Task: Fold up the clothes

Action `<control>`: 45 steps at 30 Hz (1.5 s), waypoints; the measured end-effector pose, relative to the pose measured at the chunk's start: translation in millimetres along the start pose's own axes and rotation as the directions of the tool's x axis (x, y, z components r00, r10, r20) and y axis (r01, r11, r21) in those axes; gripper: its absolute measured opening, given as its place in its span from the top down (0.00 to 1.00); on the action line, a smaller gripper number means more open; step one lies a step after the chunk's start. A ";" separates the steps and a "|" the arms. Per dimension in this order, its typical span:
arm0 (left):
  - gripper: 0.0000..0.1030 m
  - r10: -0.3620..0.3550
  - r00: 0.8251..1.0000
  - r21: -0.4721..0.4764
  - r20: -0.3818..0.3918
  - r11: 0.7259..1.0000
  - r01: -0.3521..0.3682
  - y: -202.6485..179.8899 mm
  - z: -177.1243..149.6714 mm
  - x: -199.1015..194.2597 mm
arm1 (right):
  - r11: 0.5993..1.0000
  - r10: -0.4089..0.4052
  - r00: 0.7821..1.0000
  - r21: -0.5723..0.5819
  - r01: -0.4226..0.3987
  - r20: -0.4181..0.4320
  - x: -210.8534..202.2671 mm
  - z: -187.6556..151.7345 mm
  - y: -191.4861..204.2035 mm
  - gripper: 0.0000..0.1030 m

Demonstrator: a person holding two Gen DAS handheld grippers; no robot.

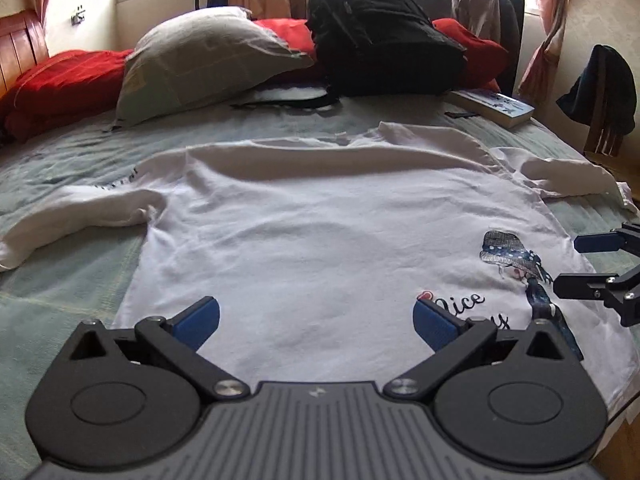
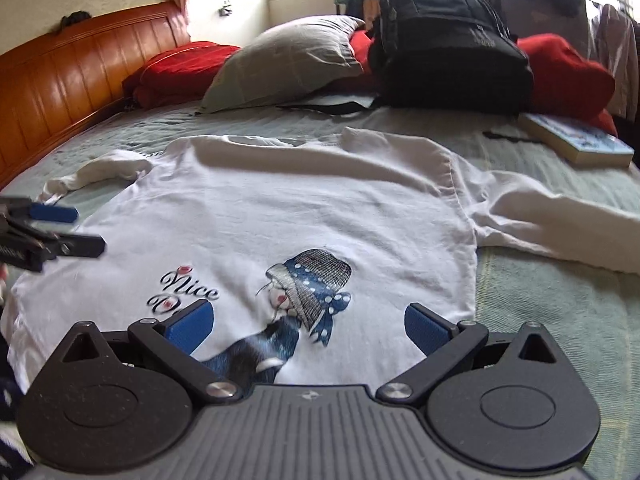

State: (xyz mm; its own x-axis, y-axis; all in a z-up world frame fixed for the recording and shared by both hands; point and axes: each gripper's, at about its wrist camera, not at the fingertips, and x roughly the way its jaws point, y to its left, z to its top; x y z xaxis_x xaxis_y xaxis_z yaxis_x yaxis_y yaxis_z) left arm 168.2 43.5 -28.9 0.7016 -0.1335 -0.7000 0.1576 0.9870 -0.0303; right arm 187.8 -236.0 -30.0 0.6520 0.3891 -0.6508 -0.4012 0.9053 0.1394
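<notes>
A white long-sleeved T-shirt [image 1: 304, 216] lies spread on the pale green bedspread [image 1: 60, 292], print side up, its hem toward the person and its collar toward the pillows. The body is laid out flat with no fold across it, and both sleeves trail outward: the left sleeve [image 1: 76, 216] bunches a little near the shoulder, and the right sleeve [image 2: 560, 224] runs off toward the bed's edge. Laid open like this, every edge can be reached, which suits a garment about to be folded, though it would equally fit one just shaken out again.

The left gripper [image 1: 316, 320] hovers low over the hem on the plain side of the shirt, its blue pads spread wide with nothing between them. The right gripper [image 2: 308, 320] hangs likewise over the printed girl in the dotted hat [image 2: 312, 292], wide open and empty. My guess is that they stand side by side along the hem because that is the nearest free edge.

There is bare bedspread on either side of the shirt, so the sleeves have room to swing inward. Beyond the collar it is tighter: a grey pillow [image 1: 200, 60], a black backpack [image 1: 384, 36] and a paperback book [image 1: 492, 106] sit there, the book nearest the right shoulder.
</notes>
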 end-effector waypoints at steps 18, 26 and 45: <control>0.01 0.028 0.998 0.032 -0.047 0.999 -0.027 24.2 15.7 23.8 | 0.997 0.003 0.997 -0.081 -0.009 -0.080 45.6 68.4 -5.6 0.00; 0.01 0.009 0.993 -0.050 -0.117 0.999 -0.015 46.4 5.1 45.0 | 0.978 0.085 0.992 -0.184 -0.101 -0.092 106.0 131.0 30.0 0.00; 0.01 -0.018 0.998 -0.112 -0.060 0.994 0.011 77.6 -2.3 43.7 | 0.952 0.092 0.994 -0.288 -0.104 -0.054 246.3 237.3 69.1 0.03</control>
State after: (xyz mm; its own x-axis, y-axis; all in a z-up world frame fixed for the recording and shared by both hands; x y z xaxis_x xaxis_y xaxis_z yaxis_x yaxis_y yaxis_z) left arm 209.5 114.5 -63.5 0.6554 -0.1455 -0.7412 0.0865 0.9893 -0.1177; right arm 473.2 -37.3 -3.5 0.5766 0.4609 -0.6746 -0.6349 0.7725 -0.0149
